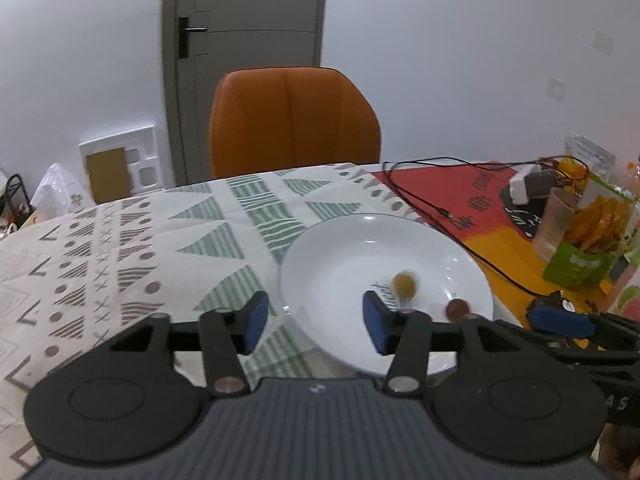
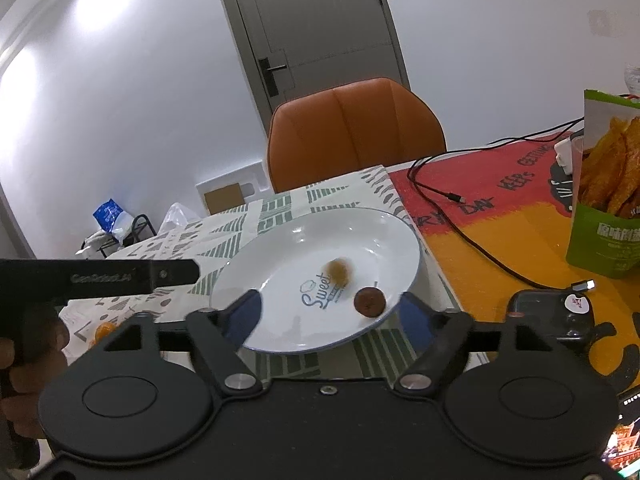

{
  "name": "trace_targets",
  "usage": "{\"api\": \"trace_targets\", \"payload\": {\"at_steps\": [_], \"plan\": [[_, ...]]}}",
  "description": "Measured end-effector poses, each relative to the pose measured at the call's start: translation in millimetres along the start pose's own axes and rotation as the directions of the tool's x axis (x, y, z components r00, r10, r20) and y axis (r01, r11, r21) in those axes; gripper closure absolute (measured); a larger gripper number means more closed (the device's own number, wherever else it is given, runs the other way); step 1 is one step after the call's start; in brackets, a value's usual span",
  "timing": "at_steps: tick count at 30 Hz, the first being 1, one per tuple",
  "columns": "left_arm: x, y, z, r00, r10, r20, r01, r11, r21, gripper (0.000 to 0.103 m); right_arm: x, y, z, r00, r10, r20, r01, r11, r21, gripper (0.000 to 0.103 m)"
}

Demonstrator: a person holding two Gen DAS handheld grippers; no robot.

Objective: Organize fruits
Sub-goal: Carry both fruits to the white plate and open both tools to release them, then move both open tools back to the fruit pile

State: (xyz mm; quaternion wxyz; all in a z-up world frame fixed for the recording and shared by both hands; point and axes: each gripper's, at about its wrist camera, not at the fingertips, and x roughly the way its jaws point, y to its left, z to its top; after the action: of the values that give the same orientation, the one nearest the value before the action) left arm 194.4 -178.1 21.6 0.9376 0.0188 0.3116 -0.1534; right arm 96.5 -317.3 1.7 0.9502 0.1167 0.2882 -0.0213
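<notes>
I read the left gripper (image 1: 316,322) as spread wide with nothing between its blue pads, low centre of frame. The right gripper (image 2: 326,310) is likewise fully apart and empty. The white plate (image 2: 280,236) rests on the bench (image 1: 120,248), mid-frame. On it lie a blurred yellow-brown fruit (image 2: 338,271) and, just beside it, a dark brown round fruit (image 2: 369,301).

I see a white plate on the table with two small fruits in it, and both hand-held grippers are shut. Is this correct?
Not quite. The white plate does hold two small fruits, a blurred yellowish fruit and a brown fruit, but both hand-held grippers are open. The left wrist view shows the left hand-held gripper with fingers spread wide; the right wrist view shows the same for the right hand-held gripper.
</notes>
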Motion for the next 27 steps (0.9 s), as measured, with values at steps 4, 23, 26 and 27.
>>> {"api": "trace_targets", "payload": {"at_steps": [4,23,26,27], "plan": [[-8.0,14.8,-3.1,0.999,0.035,-0.002,-0.035,0.999,-0.016,0.032,2.1,4.0,0.0,1.000,0.002,-0.005,-0.002,1.000,0.010,0.006],[-61.3,88.1,-19.7,0.978,0.195,0.068,-0.186,0.974,-0.128,0.006,13.9,55.6,-1.6,0.998,0.051,-0.021,-0.053,0.996,-0.067,0.000],[-66.3,97.5,-24.2,0.975,0.215,0.063,-0.204,0.968,-0.144,0.006,14.7,63.7,-2.9,0.997,0.066,-0.028,-0.068,0.994,-0.085,0.000],[-67.9,99.4,-26.5,0.974,0.219,0.061,-0.208,0.967,-0.147,0.006,15.3,66.3,-3.3,0.997,0.070,-0.033,-0.072,0.993,-0.090,0.000]]}}
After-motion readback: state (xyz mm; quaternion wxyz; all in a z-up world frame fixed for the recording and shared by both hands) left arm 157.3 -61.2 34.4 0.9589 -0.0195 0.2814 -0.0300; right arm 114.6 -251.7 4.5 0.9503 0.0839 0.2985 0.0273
